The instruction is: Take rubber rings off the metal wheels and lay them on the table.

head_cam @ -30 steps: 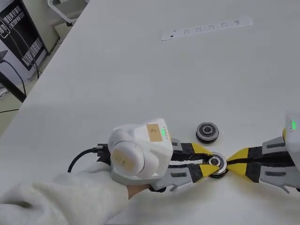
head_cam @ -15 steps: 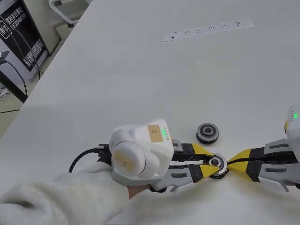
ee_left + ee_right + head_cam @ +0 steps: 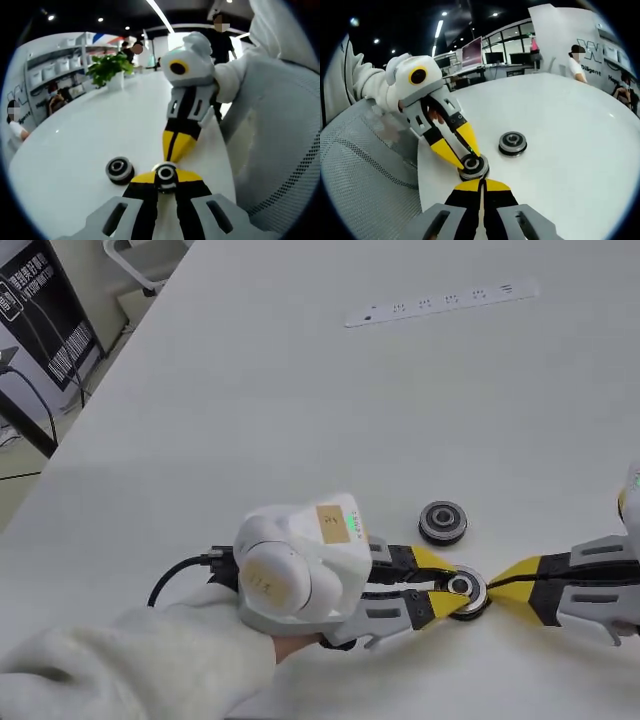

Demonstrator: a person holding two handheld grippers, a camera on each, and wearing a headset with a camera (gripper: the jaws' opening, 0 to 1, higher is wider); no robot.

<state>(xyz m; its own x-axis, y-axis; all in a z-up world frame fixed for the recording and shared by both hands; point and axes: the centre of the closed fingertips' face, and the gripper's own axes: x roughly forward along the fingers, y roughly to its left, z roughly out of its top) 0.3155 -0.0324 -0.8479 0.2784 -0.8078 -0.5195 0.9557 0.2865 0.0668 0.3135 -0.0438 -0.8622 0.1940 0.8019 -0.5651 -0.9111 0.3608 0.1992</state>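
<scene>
Head view: the right tongs [image 3: 497,585] have backed off a touch toward the right edge over the last second. More of the body is out of frame, but the tip is still at the rim of the held wheel [image 3: 463,589]. The power strip [image 3: 440,302] and the spare wheel [image 3: 442,521] sit where they were, so that's the tongs moving, not the camera. The left tongs [image 3: 450,587] haven't budged. In the left gripper view the jaws are clamped on opposite sides of the held wheel, pinning it flat on the surface [image 3: 300,390], near the person's edge. In the right gripper view the right tongs are closed to a thin slit, nose touching the near rim where the dark rubber ring [image 3: 468,174] runs. Whether any rubber is actually caught in the slit is too small to tell. The ring looks fully seated, with no lifted lip or stretch visible in any view. My read: this is the start of the peel, left anchoring and right pulling outward, and the small retreat hasn't bought anything yet. If the right tongs have no bite, the pull just slides off and needs a regrip deeper under the ring edge. The spare wheel lies just beside, ring on, untouched, and no loose rings are on the surface, so the task is at its beginning.
</scene>
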